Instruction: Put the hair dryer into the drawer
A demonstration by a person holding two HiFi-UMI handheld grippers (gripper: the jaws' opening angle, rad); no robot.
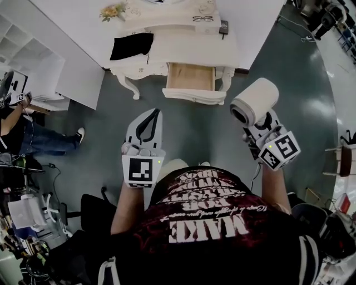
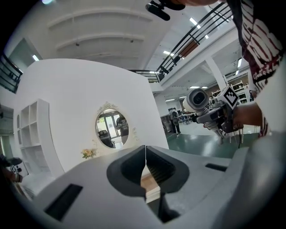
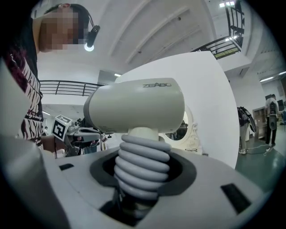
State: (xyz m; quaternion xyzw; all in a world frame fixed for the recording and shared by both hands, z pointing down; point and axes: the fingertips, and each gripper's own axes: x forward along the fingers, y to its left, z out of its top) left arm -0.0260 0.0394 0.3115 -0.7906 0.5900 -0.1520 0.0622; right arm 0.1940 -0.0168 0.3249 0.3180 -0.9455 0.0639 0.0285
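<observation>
The cream hair dryer point(image 1: 255, 101) is held by its ribbed grey handle point(image 3: 142, 167) in my right gripper point(image 1: 258, 123), which is shut on it, barrel upright above the jaws point(image 3: 136, 107). It hangs over the floor, to the right of and nearer than the open wooden drawer point(image 1: 190, 78) of the white dressing table point(image 1: 183, 47). My left gripper point(image 1: 154, 113) points at the drawer from short of it, jaws closed tip to tip point(image 2: 145, 152) with nothing between them. The left gripper view shows the hair dryer point(image 2: 196, 99) off to the right.
On the table top lie a black cloth point(image 1: 132, 45), glasses point(image 1: 202, 18), a dark phone-like object point(image 1: 223, 26) and flowers point(image 1: 113, 11). A round mirror point(image 2: 111, 129) hangs above. A white shelf unit point(image 1: 33, 61) and a seated person point(image 1: 33, 139) are at the left.
</observation>
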